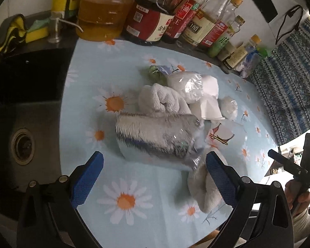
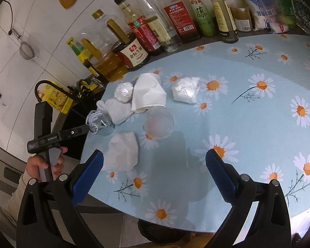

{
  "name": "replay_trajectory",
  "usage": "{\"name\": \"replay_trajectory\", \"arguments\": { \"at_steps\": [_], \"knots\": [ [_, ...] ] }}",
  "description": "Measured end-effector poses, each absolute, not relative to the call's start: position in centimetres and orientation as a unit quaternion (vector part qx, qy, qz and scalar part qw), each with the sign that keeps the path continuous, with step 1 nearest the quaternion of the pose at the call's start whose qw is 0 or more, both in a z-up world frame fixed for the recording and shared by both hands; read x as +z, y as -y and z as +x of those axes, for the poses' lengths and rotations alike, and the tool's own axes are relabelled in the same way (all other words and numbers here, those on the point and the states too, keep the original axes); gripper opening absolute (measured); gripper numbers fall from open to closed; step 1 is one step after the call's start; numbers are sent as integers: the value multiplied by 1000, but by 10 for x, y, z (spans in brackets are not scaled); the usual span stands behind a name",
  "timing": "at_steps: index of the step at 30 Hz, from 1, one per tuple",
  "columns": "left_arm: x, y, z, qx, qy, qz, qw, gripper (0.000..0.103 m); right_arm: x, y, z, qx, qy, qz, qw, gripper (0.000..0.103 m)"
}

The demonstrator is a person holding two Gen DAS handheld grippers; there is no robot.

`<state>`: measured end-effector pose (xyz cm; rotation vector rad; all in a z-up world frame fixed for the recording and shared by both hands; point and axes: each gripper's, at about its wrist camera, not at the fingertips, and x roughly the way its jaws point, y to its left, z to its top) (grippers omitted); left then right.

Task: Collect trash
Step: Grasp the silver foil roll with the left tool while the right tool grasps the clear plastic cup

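While both tools are held wide open and empty, left tool [image 1: 154,175] above the silvery wrapper [image 1: 155,136], right tool [image 2: 154,175] near a crumpled tissue [image 2: 122,154], trash is seen scattered on the bench [image 2: 248,128]; a first pickup is judged next, calling for descent and closing.

White tiled wall [image 2: 31,20], dark sink [image 1: 20,124]

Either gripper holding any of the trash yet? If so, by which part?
No. The left gripper and the right gripper are both open and empty, above the cloth; the trash lies loose.
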<state>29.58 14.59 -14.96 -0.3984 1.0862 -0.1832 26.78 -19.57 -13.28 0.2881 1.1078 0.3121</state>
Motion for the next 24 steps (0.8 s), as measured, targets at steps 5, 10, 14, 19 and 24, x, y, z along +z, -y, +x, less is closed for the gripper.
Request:
{"name": "replay_trajectory", "arguments": {
  "at_steps": [5, 10, 14, 19, 24],
  "knots": [
    [-158, -152, 313, -100, -514, -195, 830, 96, -137, 200, 278, 148, -528, 136, 825, 98],
    [-162, -153, 326, -109, -517, -204, 824, 97, -140, 203, 287, 148, -531, 134, 823, 98],
    [-168, -151, 331, -111, -525, -229, 812, 97, -143, 205, 292, 148, -534, 135, 821, 98],
    [-170, -150, 327, -96, -527, -226, 813, 83, -145, 206, 297, 152, -535, 135, 820, 98],
    [-169, -148, 322, -91, -522, -230, 817, 76, -149, 204, 303, 159, -538, 134, 817, 98]
  ]
}}
